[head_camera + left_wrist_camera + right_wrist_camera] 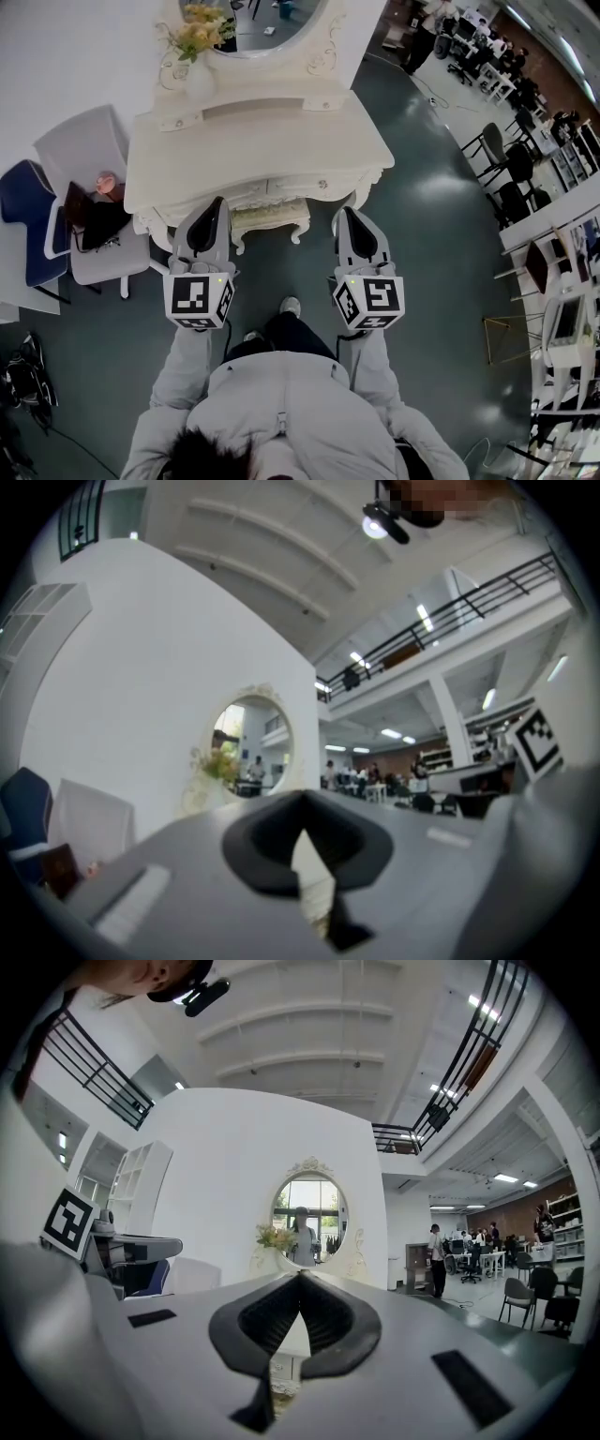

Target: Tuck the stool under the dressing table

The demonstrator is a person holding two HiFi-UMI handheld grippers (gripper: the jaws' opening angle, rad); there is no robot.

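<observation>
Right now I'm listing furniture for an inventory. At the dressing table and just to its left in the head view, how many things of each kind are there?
Dressing table: 1
Stool: 1
Chairs: 2, a grey chair and a blue chair
Oval mirror: 1
Flower vase: 1
Total: 6

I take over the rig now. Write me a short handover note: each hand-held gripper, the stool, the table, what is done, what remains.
Left hand-held gripper: shut, empty, touching nothing.
Right hand-held gripper: shut, empty, touching nothing.
Stool: mostly under the dressing table, its front edge showing between the two grippers.
Done: the tuck, it seems.
Left: perhaps one small push, if it must go deeper.
</observation>
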